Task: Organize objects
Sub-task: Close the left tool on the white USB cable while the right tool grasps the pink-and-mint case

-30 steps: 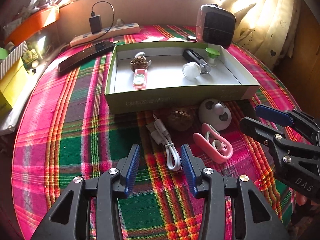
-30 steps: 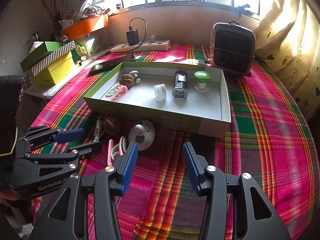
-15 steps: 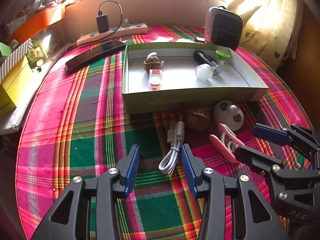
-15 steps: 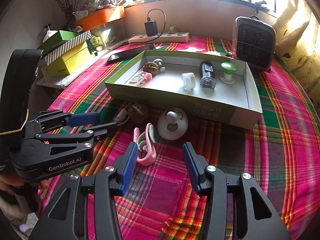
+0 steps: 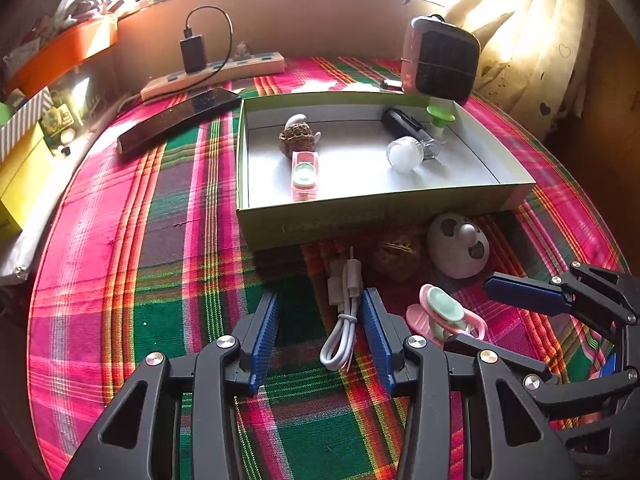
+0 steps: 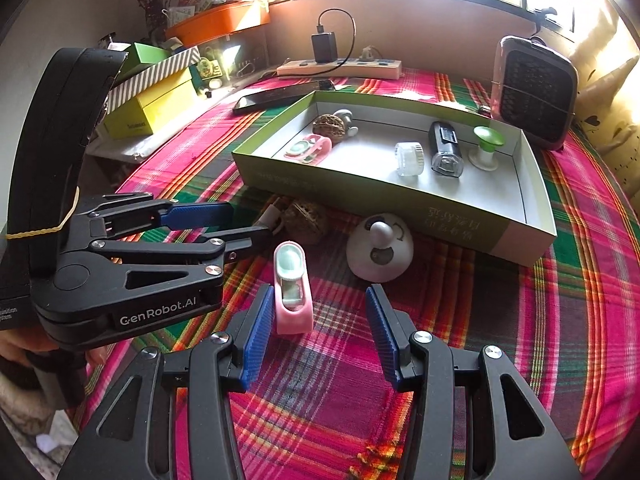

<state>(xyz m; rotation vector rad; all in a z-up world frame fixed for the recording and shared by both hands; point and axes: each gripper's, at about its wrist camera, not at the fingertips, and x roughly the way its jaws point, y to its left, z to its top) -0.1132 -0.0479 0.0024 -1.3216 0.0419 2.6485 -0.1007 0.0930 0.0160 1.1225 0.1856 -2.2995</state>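
Note:
On the plaid cloth, a white cable lies between the fingertips of my left gripper, close to the right pad; the jaws are open and do not press it. From the right wrist view the left gripper comes in from the left. A pink and mint clip has its near end between the open fingers of my right gripper, beside the left pad. The right gripper reaches the clip from the right. A walnut and a white round gadget lie in front of the green box.
The box holds another walnut, a pink clip, a clear jar, a black device and a green-topped piece. Behind it are a phone, a power strip and a small heater. Yellow boxes stand at the left.
My right gripper has moved left, so the pink clip now sits between its fingers. The left view has swung left a little, and the cable stays at its fingertips. Neither jaw has changed width.

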